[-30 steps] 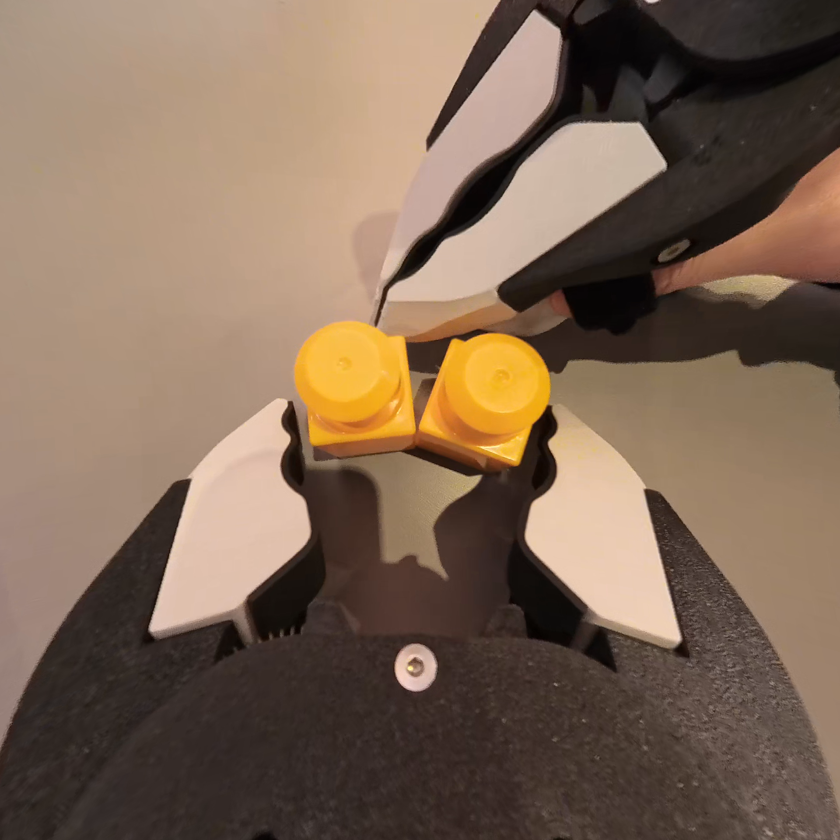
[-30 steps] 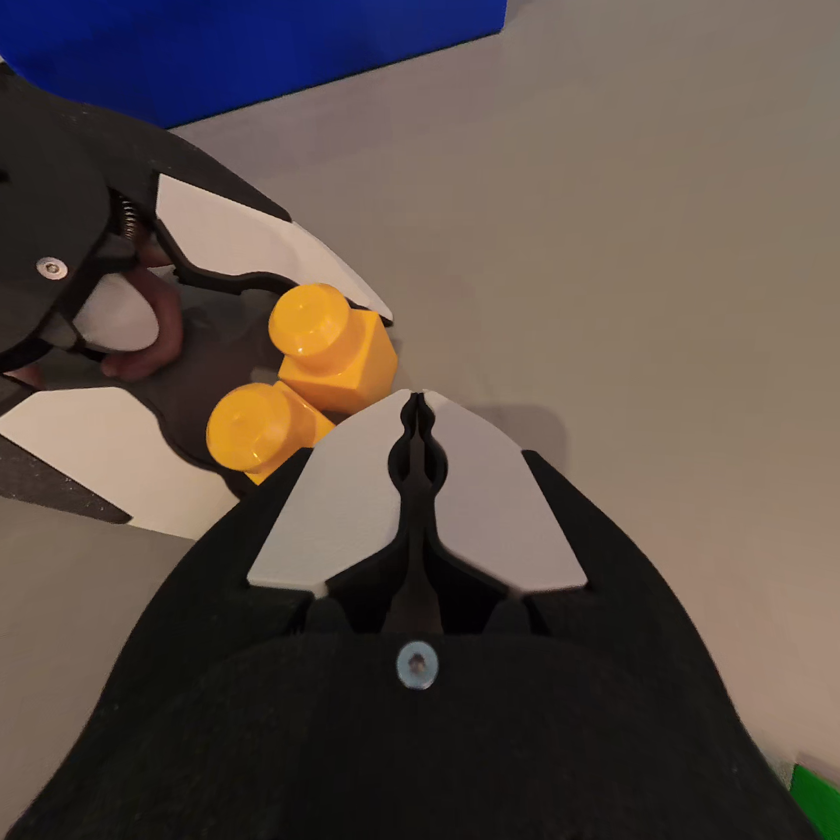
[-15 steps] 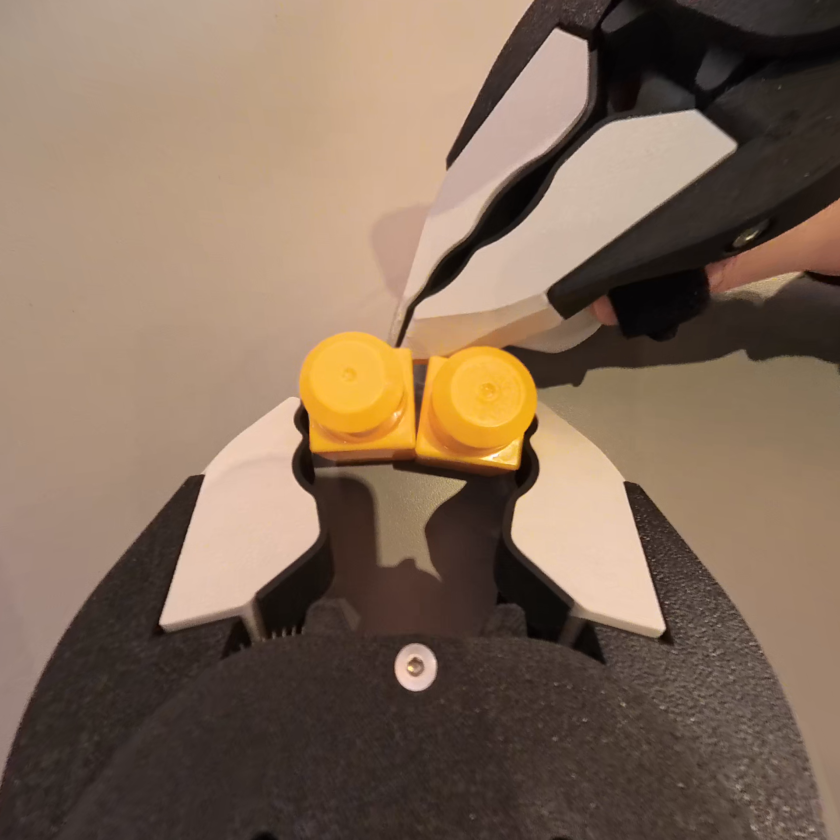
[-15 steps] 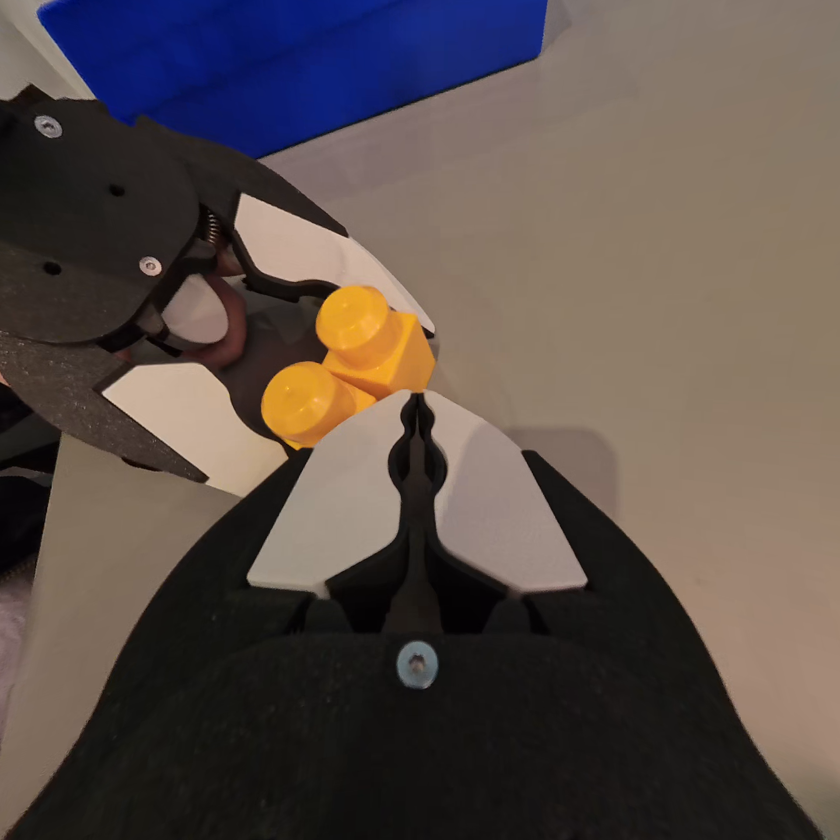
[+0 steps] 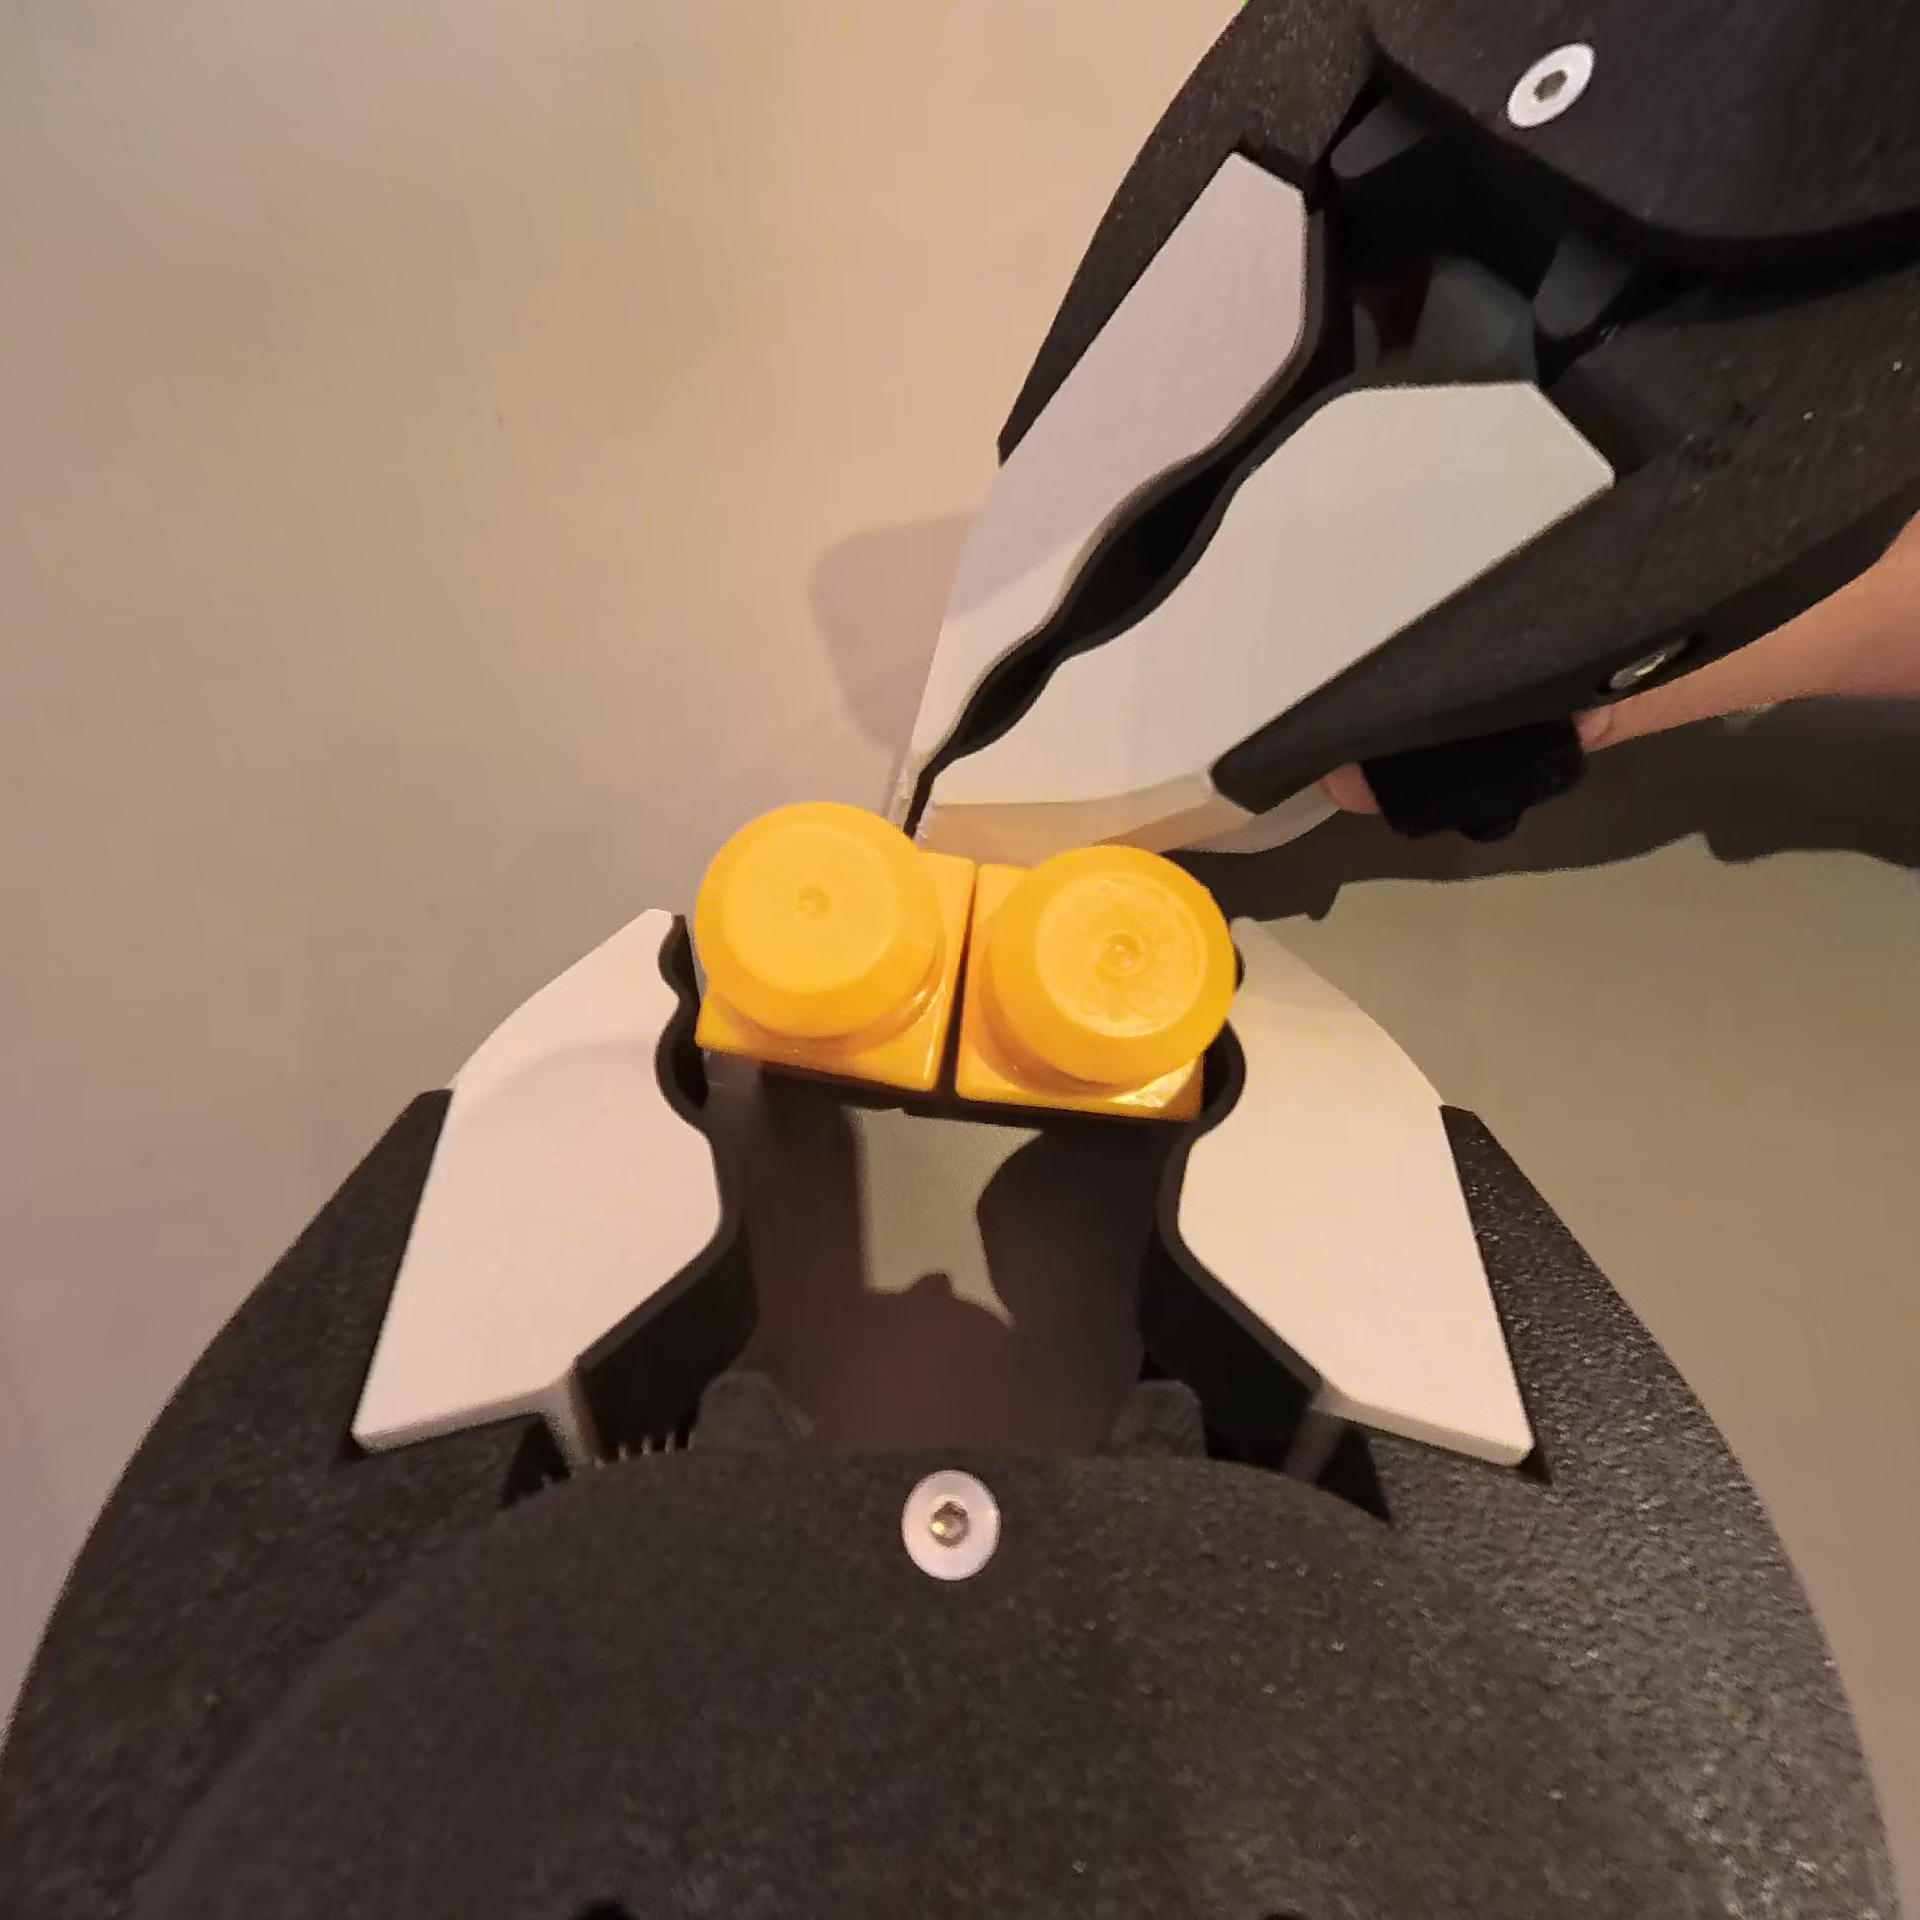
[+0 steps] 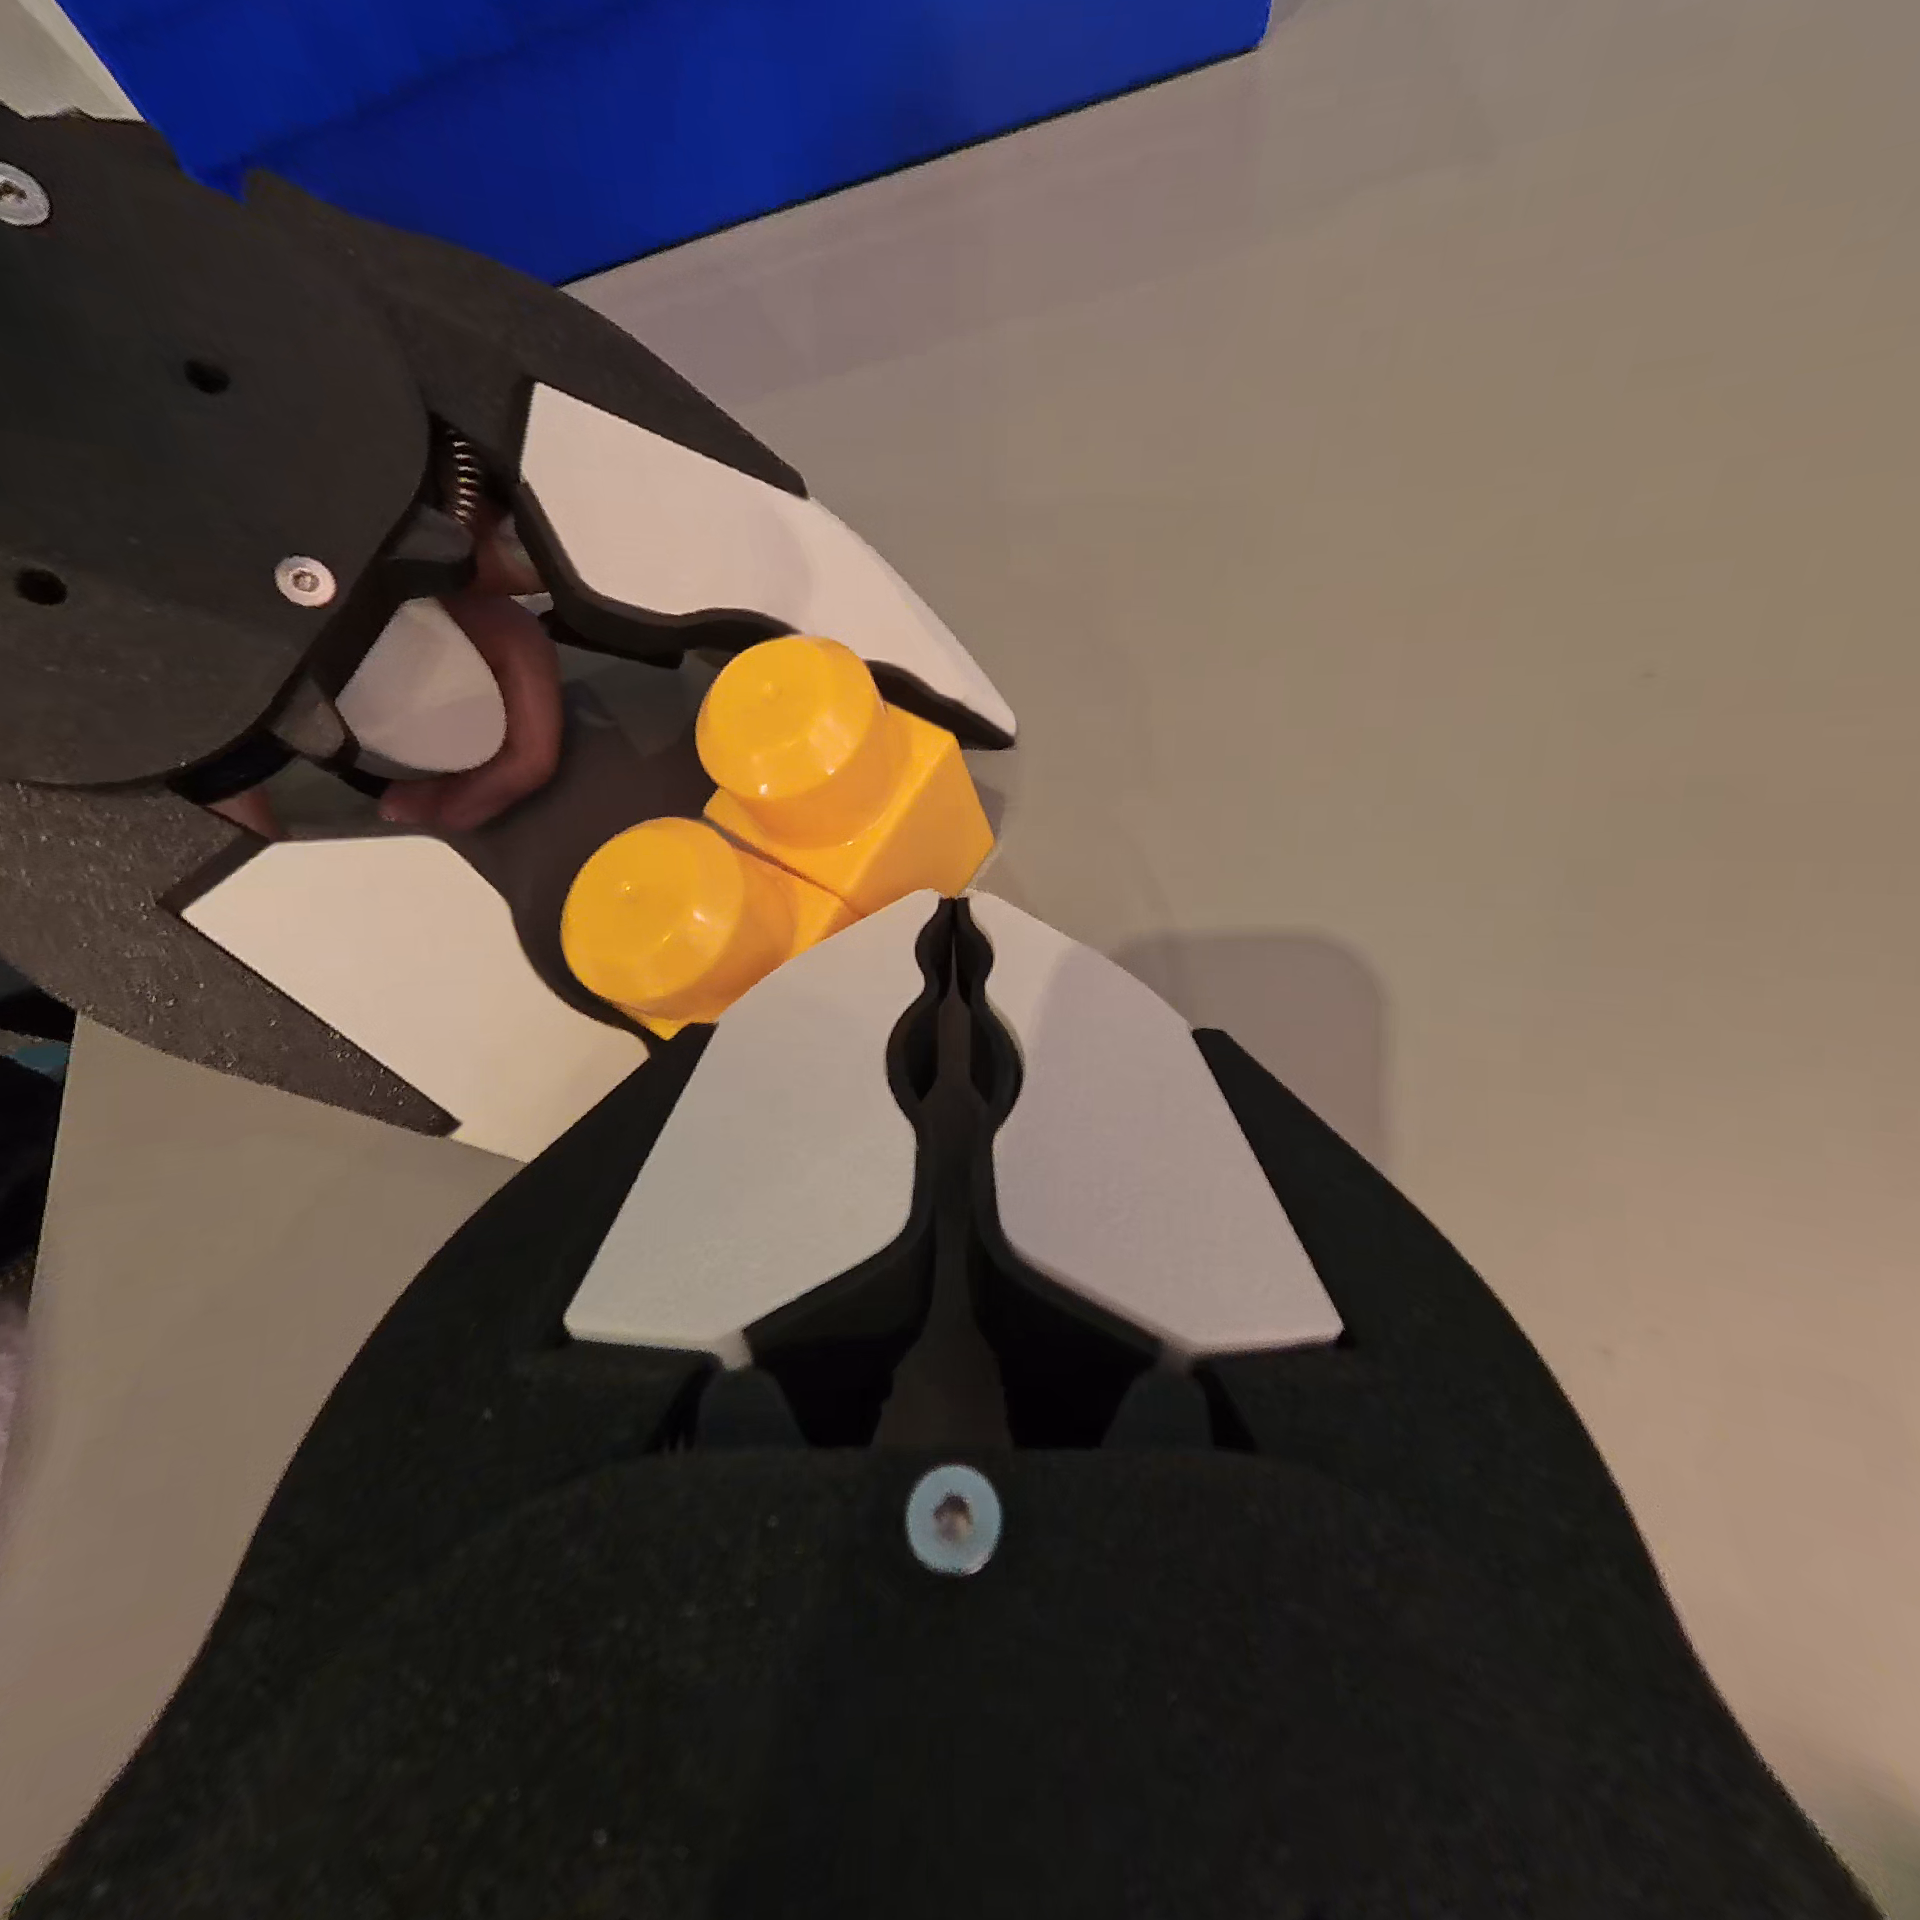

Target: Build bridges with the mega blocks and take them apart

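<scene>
Two yellow single-stud blocks stand side by side on the grey table, one on the left [image 5: 821,925] and one on the right [image 5: 1112,966], their sides touching. My left gripper [image 5: 956,997] is shut on the pair, one finger against each outer side. My right gripper [image 5: 914,800] is shut and empty, with its tip against the far side of the blocks. In the right wrist view, the right gripper [image 6: 951,904] points at the corner of the far block [image 6: 894,831]. The near block [image 6: 655,925] sits beside it, between the fingers of the left gripper [image 6: 800,883].
A blue box [image 6: 623,104] stands at the back of the table in the right wrist view. The table's edge [image 6: 62,1091] runs down the left side there. A person's hand [image 5: 1766,665] holds the right gripper. Bare grey table [image 6: 1455,520] lies to the right.
My left gripper has closed in on the two yellow blocks, pushing them from skewed and apart to flush and square. The shut right gripper has stayed at their far side.
</scene>
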Demonstrator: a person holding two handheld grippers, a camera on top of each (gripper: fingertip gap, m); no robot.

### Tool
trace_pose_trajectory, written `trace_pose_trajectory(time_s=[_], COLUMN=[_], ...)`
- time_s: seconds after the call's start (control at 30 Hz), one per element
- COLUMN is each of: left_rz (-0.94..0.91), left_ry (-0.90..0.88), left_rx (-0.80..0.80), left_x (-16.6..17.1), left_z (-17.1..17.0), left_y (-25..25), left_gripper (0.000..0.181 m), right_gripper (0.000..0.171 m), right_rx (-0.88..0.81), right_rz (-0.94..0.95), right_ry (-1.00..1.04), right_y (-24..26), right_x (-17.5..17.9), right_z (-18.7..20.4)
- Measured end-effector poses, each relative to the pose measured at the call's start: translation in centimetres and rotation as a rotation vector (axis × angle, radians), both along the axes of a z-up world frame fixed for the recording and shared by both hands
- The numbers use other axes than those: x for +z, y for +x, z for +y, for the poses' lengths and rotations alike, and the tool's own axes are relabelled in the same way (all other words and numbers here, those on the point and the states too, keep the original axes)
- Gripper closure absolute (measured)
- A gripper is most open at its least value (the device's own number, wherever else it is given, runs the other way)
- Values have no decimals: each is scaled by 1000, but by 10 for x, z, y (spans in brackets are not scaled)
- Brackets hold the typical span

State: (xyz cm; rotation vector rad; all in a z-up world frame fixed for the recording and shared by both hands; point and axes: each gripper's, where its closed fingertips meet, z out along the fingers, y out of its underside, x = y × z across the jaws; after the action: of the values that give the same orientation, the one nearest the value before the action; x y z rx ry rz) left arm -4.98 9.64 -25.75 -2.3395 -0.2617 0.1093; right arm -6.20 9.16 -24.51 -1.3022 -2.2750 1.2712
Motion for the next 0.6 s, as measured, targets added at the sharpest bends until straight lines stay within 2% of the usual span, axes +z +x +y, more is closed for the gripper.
trace_pose_trajectory(time_s=[0.6], left_rz=[4], left_ry=[2], left_rx=[14], left_x=[0], left_z=[1], left_y=[-2], left_gripper=[91], right_gripper=[171], right_rx=[-21], right_rz=[-9], right_ry=[-20], right_y=[0], right_x=[0], right_z=[3])
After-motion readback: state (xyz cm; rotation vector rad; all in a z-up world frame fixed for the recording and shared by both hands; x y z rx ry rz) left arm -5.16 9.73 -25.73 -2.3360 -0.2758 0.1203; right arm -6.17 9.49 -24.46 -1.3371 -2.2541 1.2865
